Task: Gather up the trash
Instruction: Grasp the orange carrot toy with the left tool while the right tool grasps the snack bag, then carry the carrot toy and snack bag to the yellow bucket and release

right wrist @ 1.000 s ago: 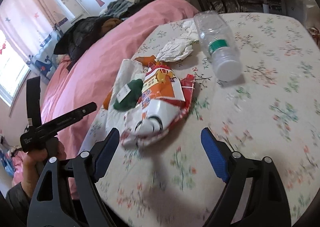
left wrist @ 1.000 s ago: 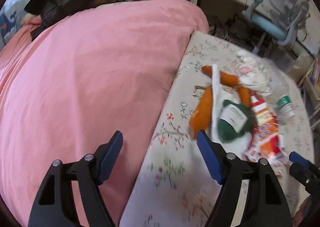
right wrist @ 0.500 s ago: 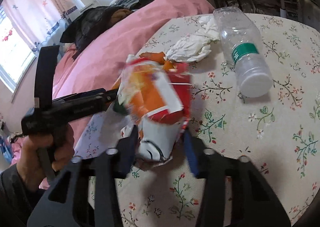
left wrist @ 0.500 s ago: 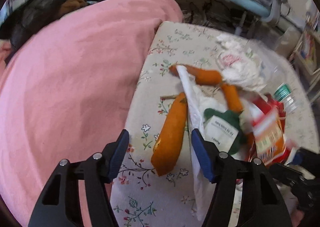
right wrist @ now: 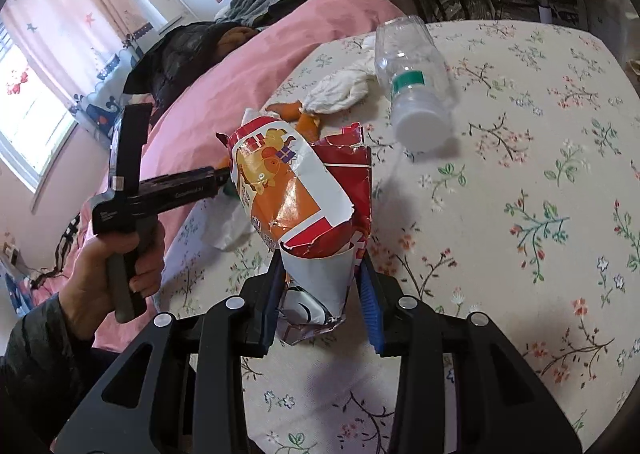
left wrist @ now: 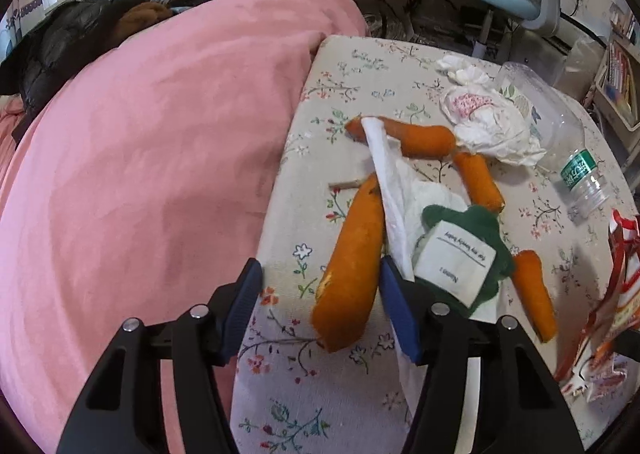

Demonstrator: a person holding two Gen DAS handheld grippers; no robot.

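1. Nearest to us in the right wrist view, the right gripper (right wrist: 320, 304) has its two blue-padded fingers pinching the lower end of one torn red-and-orange snack bag (right wrist: 304, 205), which stands up above the floral tablecloth (right wrist: 520, 254).
2. In the left wrist view the left gripper (left wrist: 320, 310) is spread, its jaws on either side of the near end of the largest orange plush carrot piece (left wrist: 354, 266); the right pad lies just beside it, and we cannot tell whether it touches.
3. We count four orange plush pieces in that view: the large one, a second (left wrist: 534, 294) to the right, a third (left wrist: 478, 179) farther off, and a fourth (left wrist: 420, 137) at the far end.
4. One green plush top bearing one white tag (left wrist: 454, 262) lies between the near pieces, on one long strip of white tissue (left wrist: 394, 189).
5. The same snack bag shows at the right edge of the left wrist view.
6. Farther off lies one crumpled white wad (left wrist: 492, 121), touching the far carrot piece.
7. One clear plastic bottle (right wrist: 416, 73) with a green label lies on its side beyond the wad.
8. To the left is one pink bedspread (left wrist: 160, 153), with dark clothing (left wrist: 60, 45) heaped at its far end.
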